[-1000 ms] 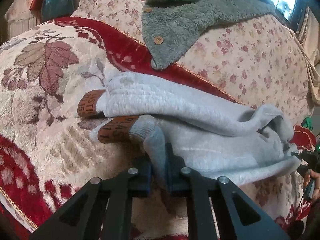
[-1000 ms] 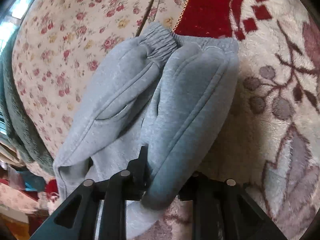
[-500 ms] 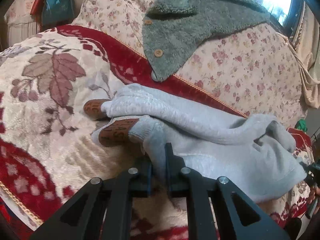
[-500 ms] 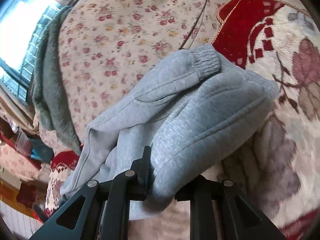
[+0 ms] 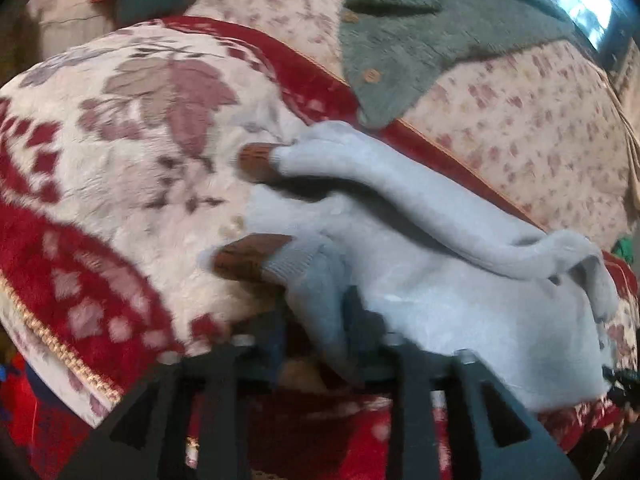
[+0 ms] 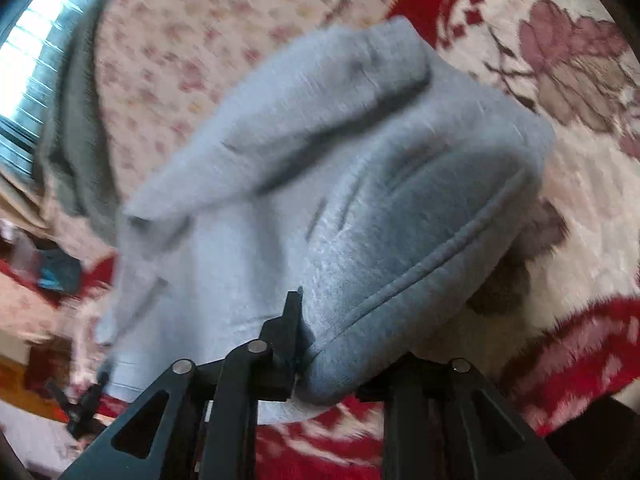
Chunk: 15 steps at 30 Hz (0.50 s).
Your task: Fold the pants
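Observation:
The grey pants [image 5: 440, 280] lie bunched in a fold on the red and cream blanket [image 5: 120, 160], with two brown cuffs [image 5: 256, 162] poking out to the left. My left gripper [image 5: 320, 320] is at the near cuff end; its jaws are opening, and a strip of grey cloth hangs loose between them. In the right wrist view the pants [image 6: 360, 184] fill the middle. My right gripper [image 6: 340, 344] has a thick rounded fold of them between its fingers. Its jaws are opening too, but the left finger [image 6: 292, 320] still presses the cloth. The fold hides the right finger.
A grey-green fleece garment with buttons [image 5: 420, 32] lies on the floral sheet [image 5: 520, 120] behind the pants. The blanket's gold-trimmed edge [image 5: 48, 340] drops off at the lower left. A bright window [image 6: 28, 52] is at the far left of the right view.
The left fingers have spread apart around the cloth they pinched. Both views have swung and blurred as the hands moved, and the pants' fold has shifted along with the right gripper.

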Each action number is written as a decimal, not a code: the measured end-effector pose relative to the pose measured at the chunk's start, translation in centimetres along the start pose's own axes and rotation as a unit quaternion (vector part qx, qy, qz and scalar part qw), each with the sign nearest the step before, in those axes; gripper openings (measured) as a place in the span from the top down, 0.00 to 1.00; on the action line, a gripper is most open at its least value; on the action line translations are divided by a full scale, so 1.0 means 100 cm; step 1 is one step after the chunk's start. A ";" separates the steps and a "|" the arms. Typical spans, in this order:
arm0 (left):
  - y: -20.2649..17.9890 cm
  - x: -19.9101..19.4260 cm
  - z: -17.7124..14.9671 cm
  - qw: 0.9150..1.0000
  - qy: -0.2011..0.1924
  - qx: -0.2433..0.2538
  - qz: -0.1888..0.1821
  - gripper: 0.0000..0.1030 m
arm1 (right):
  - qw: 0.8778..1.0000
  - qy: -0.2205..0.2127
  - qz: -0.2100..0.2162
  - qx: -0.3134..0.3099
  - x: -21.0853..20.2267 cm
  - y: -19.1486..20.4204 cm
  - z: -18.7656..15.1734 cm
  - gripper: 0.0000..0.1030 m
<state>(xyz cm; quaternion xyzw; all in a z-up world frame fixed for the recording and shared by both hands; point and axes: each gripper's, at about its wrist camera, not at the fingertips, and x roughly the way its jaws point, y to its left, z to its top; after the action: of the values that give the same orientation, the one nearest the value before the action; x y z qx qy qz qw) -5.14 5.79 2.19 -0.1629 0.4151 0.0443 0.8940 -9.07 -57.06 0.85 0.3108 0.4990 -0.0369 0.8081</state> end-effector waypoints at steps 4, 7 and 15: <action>0.026 -0.021 0.005 0.999 -0.037 -0.033 0.009 0.27 | 0.997 -0.009 -0.061 -0.038 -0.027 0.007 -0.002 0.52; 0.035 -0.030 0.013 0.998 -0.038 -0.044 0.006 0.27 | 0.994 -0.045 -0.088 -0.057 -0.060 0.010 0.000 0.50; -0.020 -0.023 0.026 0.999 -0.041 0.008 -0.026 0.24 | 0.985 -0.089 0.005 -0.146 -0.062 0.080 0.012 0.49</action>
<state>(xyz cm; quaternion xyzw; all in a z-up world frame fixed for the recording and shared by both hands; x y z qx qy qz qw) -4.26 4.90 6.01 -0.1650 0.3741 0.0244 0.9123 -8.28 -52.83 10.12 0.1873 0.4232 0.0124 0.8864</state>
